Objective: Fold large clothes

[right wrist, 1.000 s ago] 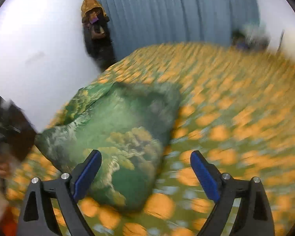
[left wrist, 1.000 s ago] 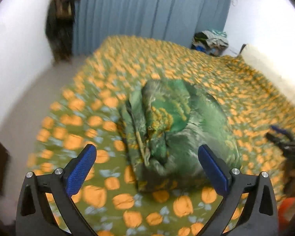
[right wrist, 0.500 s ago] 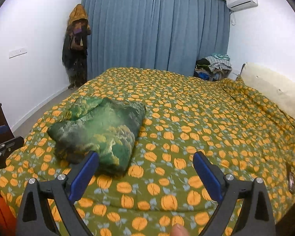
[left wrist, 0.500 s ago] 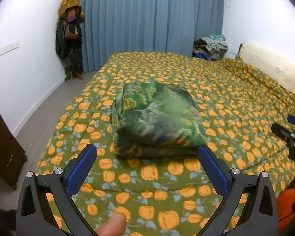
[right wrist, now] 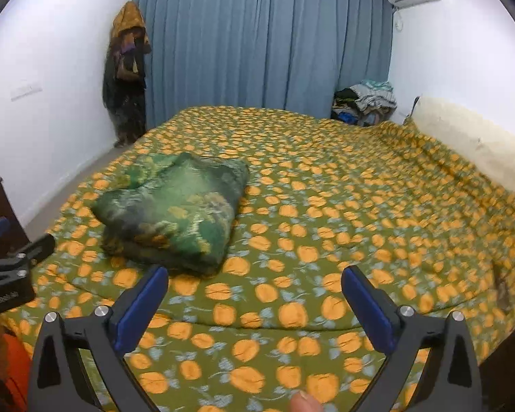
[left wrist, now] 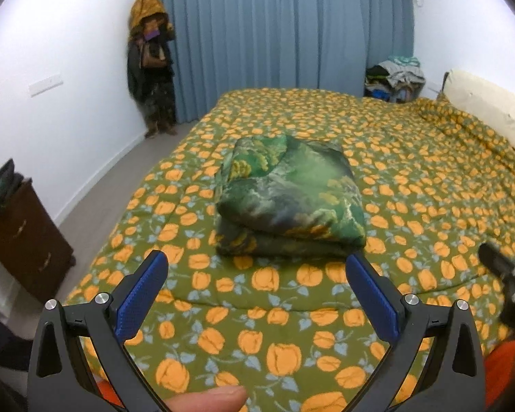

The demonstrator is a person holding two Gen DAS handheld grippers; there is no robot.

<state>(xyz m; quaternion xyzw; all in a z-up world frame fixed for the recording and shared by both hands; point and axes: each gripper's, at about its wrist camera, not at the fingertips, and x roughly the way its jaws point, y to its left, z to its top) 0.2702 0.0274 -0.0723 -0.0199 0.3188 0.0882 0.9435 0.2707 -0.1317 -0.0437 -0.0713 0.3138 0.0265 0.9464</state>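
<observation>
A green patterned garment (left wrist: 288,199) lies folded in a thick bundle on the bed (left wrist: 429,178), near its left front part. It also shows in the right wrist view (right wrist: 175,209). My left gripper (left wrist: 255,274) is open and empty, held back from the bundle's near edge. My right gripper (right wrist: 254,286) is open and empty, to the right of the bundle and short of it. The right gripper shows at the right edge of the left wrist view (left wrist: 511,274); the left one shows at the left edge of the right wrist view (right wrist: 13,267).
The bed has an olive cover with orange fruit print. A dark wooden cabinet (left wrist: 20,237) stands left of the bed. Coats hang in the far left corner (left wrist: 151,61). A heap of clothes (left wrist: 395,79) lies by the blue curtain (left wrist: 278,41). A cream headboard (right wrist: 473,144) runs along the right.
Both grippers have drawn back and up from the folded garment, which was close in front of them a second ago. It now lies alone on the bed.
</observation>
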